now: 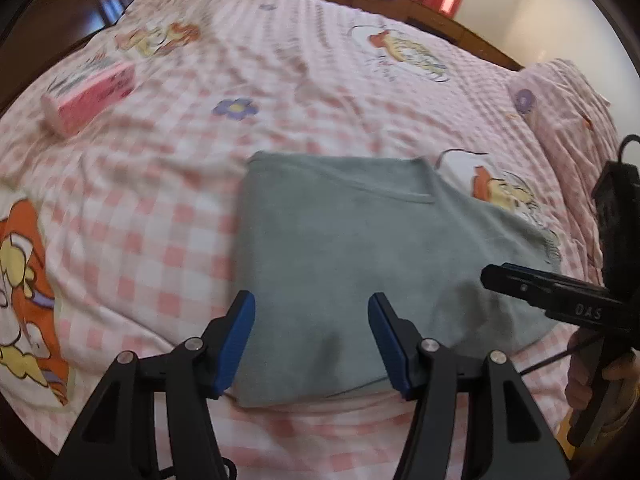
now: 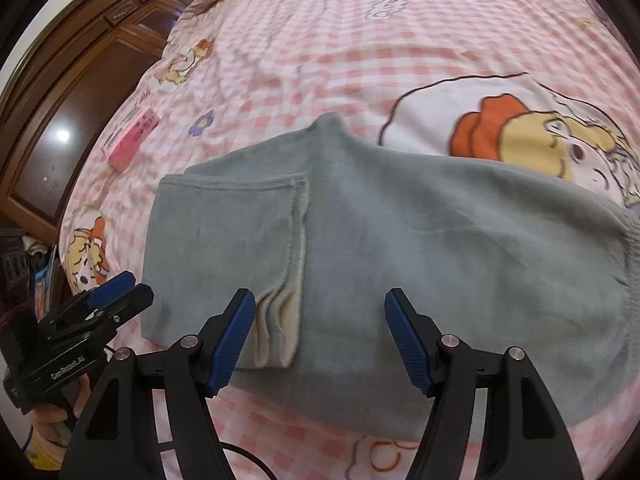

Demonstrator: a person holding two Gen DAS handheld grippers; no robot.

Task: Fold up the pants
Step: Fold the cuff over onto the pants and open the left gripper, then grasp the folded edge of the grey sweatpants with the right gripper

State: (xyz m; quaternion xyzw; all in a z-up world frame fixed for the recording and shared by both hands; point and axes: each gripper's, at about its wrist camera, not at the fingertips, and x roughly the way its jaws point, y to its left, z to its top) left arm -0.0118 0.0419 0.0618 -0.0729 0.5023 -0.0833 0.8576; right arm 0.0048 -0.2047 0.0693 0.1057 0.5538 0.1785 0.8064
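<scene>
black gripper [image 1: 311,344] frames, ribbed blue pads [image 1: 236,344], silver screws, black cables

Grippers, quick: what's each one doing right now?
Left gripper: open, holding nothing, above the folded grey-green pants.
Right gripper: open, holding nothing, above the pants.

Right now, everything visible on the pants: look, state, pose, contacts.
The pants are grey-green and look like soft fleece. They lie flat on the pink checked bedsheet, already folded, with the leg ends laid back over the body. Pale cuff lining shows at the folded edge and a ribbed waistband at the right. Both grippers, left and right, are open, gripping nothing.
</scene>
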